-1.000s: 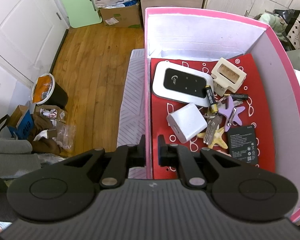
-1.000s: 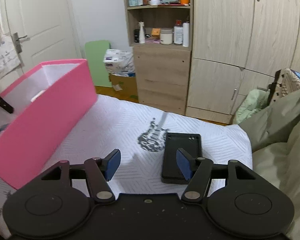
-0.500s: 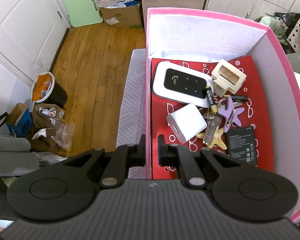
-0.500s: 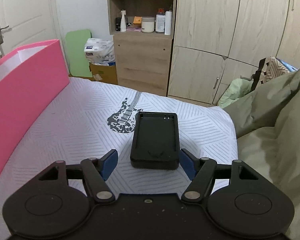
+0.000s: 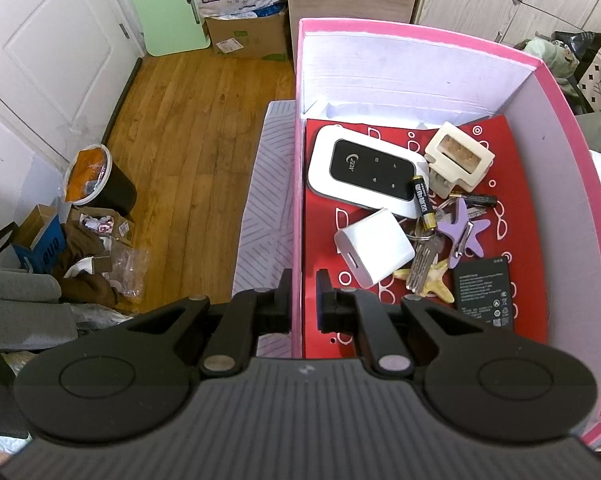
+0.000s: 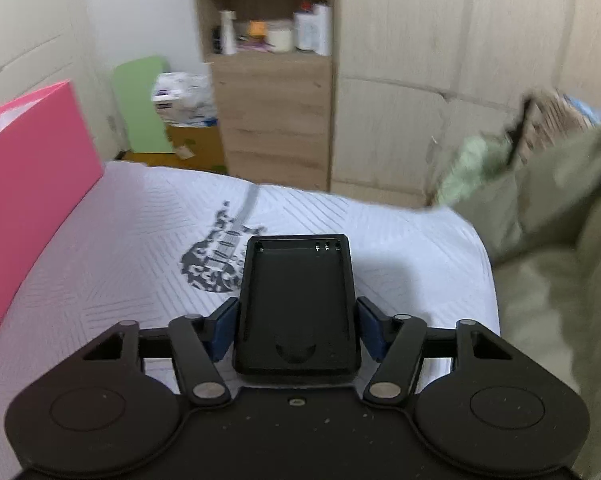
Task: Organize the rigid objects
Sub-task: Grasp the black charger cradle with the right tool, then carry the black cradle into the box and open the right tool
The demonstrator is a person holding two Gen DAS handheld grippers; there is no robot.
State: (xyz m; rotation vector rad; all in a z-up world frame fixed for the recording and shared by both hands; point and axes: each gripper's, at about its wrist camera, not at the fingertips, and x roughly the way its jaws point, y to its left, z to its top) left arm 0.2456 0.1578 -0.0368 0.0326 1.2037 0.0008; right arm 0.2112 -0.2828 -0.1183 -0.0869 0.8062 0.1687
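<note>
The left gripper [image 5: 303,295] was clamped on the pink box's [image 5: 420,40] near side wall, one finger outside, one inside. In the box lay a white router [image 5: 366,174], a charger cube [image 5: 374,246], batteries, keys [image 5: 422,262] and a flat black battery [image 5: 482,292]. On the white bedspread [image 6: 120,248], the right gripper [image 6: 296,330] straddled a black tray-like case [image 6: 296,300]; its jaws had just been closing in, blue pads beside the case's sides, but I couldn't tell whether they pressed yet.
</note>
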